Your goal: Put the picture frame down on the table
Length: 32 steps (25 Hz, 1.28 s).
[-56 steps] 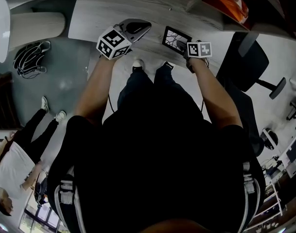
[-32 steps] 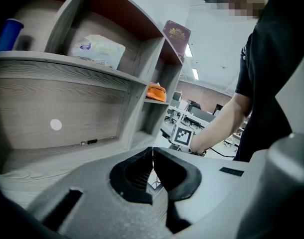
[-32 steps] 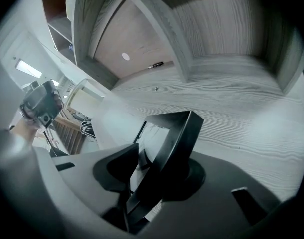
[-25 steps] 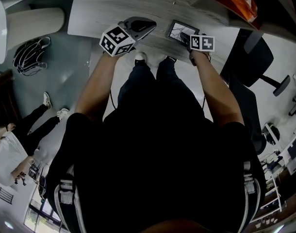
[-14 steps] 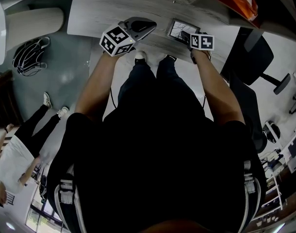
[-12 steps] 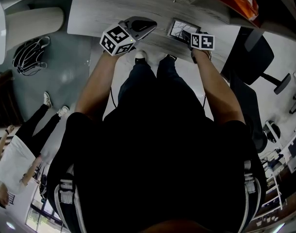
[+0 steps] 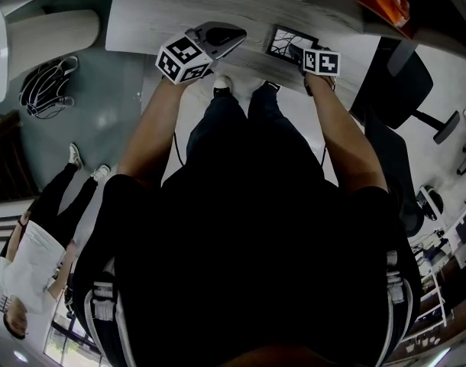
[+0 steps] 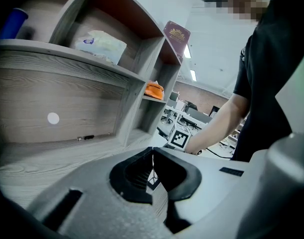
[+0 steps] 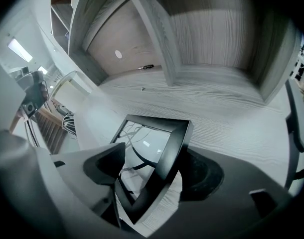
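Office chair (image 7: 397, 90) right; bystander (image 7: 30, 254) lower left; wire basket (image 7: 46, 90), perhaps, on floor (image 7: 103, 128).

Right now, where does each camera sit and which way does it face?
Head view: on the person's head, facing steeply down at the table; shows arms, legs, left gripper, right gripper.
Left gripper view: on the left gripper, facing along its shut jaws toward shelves; shows the person's right arm.
Right gripper view: on the right gripper, facing down at the table; its jaws have just been opening, the picture frame between them.
Shared: head and right gripper views both show the picture frame and table.
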Each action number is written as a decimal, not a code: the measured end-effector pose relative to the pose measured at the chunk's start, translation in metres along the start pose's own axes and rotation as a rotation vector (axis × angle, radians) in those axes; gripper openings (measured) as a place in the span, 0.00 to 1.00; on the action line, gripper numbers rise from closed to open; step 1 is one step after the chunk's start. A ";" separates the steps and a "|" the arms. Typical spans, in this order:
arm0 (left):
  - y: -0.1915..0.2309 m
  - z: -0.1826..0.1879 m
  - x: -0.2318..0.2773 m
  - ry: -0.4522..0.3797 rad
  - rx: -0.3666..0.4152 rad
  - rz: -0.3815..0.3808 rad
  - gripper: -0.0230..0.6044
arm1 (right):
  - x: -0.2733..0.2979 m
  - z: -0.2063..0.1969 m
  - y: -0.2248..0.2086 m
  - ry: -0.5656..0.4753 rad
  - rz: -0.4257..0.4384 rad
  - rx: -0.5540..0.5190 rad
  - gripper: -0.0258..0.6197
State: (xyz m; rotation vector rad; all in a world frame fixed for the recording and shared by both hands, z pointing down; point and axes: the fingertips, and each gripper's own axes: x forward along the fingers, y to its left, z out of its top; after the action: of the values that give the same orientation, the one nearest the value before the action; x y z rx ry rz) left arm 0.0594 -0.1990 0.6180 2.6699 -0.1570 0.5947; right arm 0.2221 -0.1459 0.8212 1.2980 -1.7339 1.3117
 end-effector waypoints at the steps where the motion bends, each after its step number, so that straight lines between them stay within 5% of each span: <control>1: 0.000 0.000 0.000 -0.001 -0.001 -0.001 0.07 | 0.000 0.000 -0.001 0.001 -0.005 0.000 0.52; 32: 0.010 -0.017 -0.022 -0.026 -0.050 -0.017 0.07 | 0.010 -0.020 -0.012 0.055 -0.174 -0.052 0.60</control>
State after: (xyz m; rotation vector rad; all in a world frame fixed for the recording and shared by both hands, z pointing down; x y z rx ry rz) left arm 0.0310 -0.2008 0.6265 2.6288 -0.1536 0.5441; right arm 0.2277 -0.1305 0.8406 1.3386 -1.5687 1.1853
